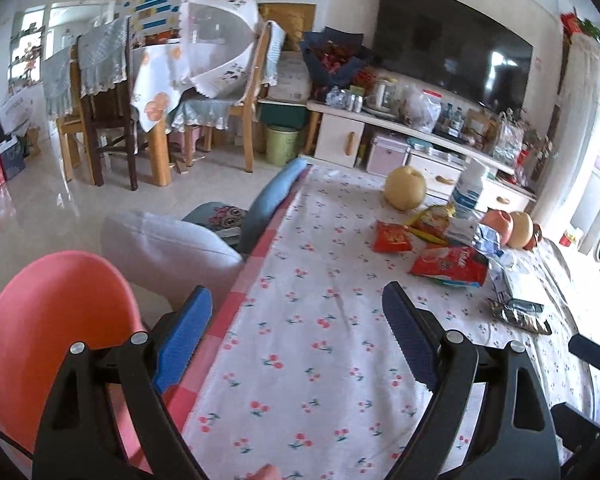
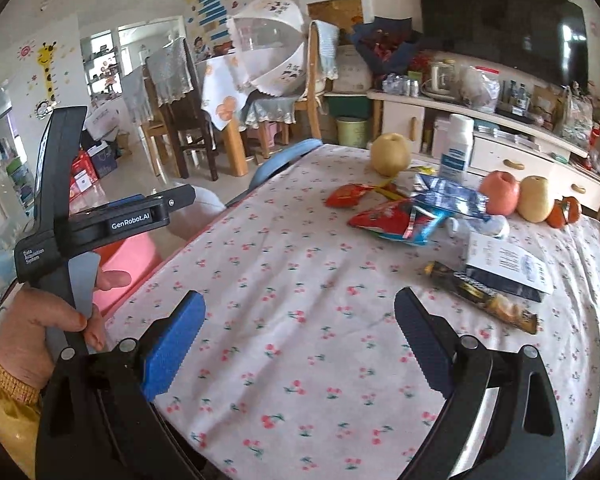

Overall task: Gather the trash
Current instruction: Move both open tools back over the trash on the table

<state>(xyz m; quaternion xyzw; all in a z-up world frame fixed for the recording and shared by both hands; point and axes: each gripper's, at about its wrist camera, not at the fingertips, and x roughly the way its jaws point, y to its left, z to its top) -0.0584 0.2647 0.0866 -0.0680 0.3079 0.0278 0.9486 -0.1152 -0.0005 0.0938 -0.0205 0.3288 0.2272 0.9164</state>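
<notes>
**Cherry tablecloth with snack wrappers waiting at the far end**

Cherry-print cloth covers the table, and the near part of it is bare. Both claws hang over this near part. The left gripper has its blue pads wide apart with nothing between them. The right gripper is wide open too and holds nothing. In the right wrist view a hand on the far left holds the other tool's handle.

The trash lies at the far right of the table, well apart from both claws. A red snack bag lies flat, with a smaller red wrapper just beyond it and a shiny blue bag beside it. A long gold and black wrapper lies nearer, touching a white box.

Behind the trash stand a yellow pear, a white bottle, a red apple and another pear. A pink stool sits left of the table.
</notes>
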